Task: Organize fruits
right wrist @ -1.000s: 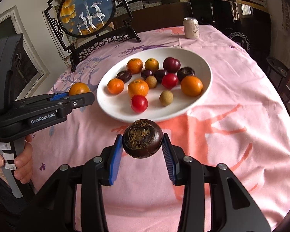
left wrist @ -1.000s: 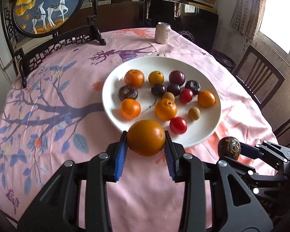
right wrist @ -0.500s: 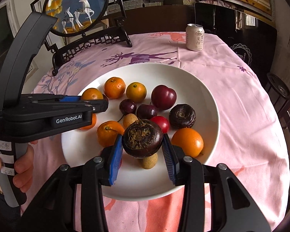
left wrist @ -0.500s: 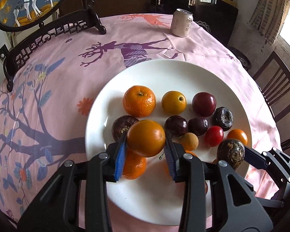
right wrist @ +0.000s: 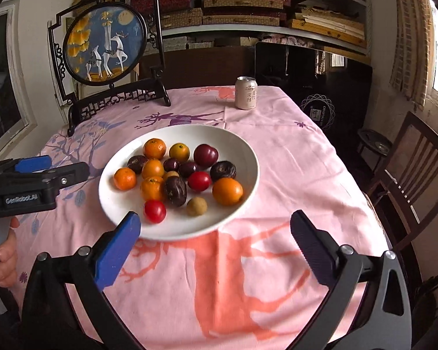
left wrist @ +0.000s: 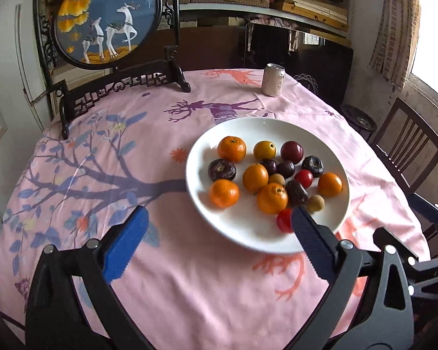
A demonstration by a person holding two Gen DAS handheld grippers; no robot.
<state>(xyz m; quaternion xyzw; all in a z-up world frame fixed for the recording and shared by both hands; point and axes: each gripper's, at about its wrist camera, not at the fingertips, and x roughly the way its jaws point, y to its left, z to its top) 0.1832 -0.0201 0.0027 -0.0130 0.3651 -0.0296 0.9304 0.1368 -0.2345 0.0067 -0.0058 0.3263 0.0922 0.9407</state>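
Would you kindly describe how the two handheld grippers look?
Both the left gripper and right gripper have black angular frames with silver pivot bolts and blue ridged pads. Seen from the right wrist, the left one's side carries white "GenRobot.AI" lettering.

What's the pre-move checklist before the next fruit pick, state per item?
1. Left gripper empty, jaws opening: ok.
2. Right gripper empty, jaws opening: ok.
3. Orange and dark wrinkled fruit resting on the white plate: ok.
4. Fruit left on the pink tablecloth to pick: none visible; near edge hidden, cannot tell.
5. Can upright, clear of the plate: ok.
6. Framed deer panel standing at the back: ok.
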